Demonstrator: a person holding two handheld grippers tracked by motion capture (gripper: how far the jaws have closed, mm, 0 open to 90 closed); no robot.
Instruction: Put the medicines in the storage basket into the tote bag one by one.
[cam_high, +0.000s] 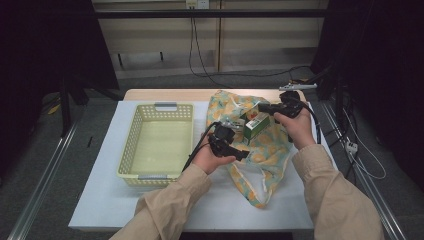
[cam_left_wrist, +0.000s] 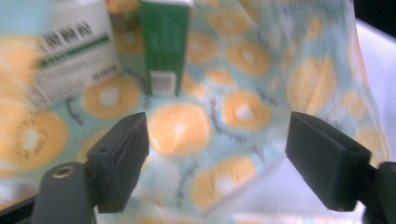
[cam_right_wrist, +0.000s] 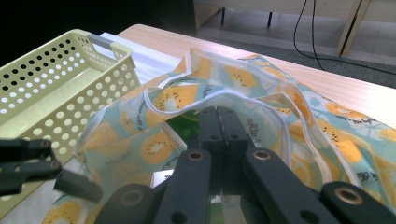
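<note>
My left tool (cam_left_wrist: 217, 158) has its jaws spread wide over the fruit-print bag (cam_left_wrist: 243, 112), gripping nothing; a green carton (cam_left_wrist: 164, 46) and a white box (cam_left_wrist: 70, 56) stand just beyond them inside the bag. My right tool (cam_right_wrist: 218, 140) is clamped tight on the bag's far rim. The bag lies right of centre on the table (cam_high: 100, 200), with the yellow basket (cam_high: 131, 145) to its left.

Overhead forward-down view; two close claw-mounted views, sharing the bag (cam_high: 250, 145).
</note>
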